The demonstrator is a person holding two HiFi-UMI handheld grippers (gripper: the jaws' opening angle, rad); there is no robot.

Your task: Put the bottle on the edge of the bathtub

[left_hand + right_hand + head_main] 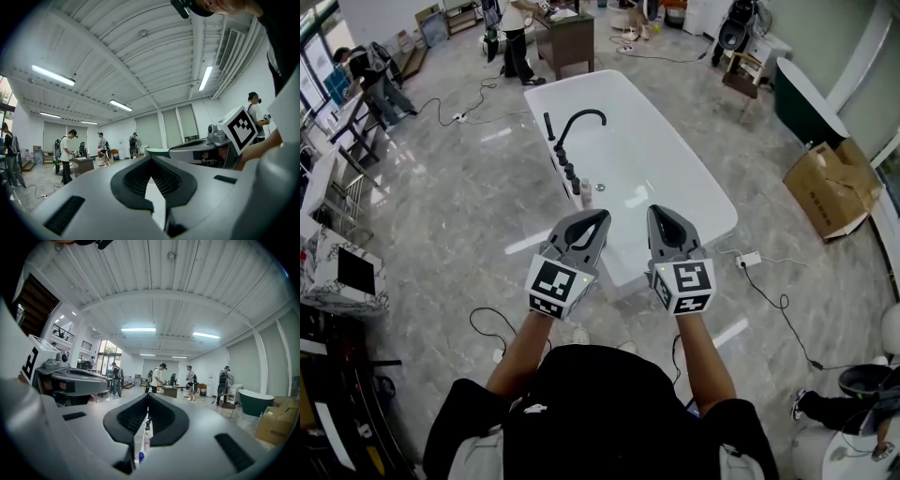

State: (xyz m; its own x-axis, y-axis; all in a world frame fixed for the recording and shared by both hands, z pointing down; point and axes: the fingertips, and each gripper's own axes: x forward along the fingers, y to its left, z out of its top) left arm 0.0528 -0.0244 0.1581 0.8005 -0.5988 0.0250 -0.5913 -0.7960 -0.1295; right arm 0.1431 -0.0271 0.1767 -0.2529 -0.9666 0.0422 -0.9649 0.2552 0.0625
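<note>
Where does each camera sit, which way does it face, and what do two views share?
Head view: on the person's head, facing steeply down at the white bathtub; shows both forearms, left gripper, right gripper.
Left gripper view: on the left gripper, facing level; right gripper alongside.
Right gripper view: on the right gripper, facing level; bottle beyond its jaws.
Shared: both gripper views show the other gripper.

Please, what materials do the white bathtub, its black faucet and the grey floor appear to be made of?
White rounded bathtub: probably acrylic or glazed ceramic, since it is glossy with bright light patches.
Black curved faucet: likely metal with a dark matte coating, as no shine shows.
Grey floor: polished stone or marble-look tile, veined and mirroring the ceiling lights.
</note>
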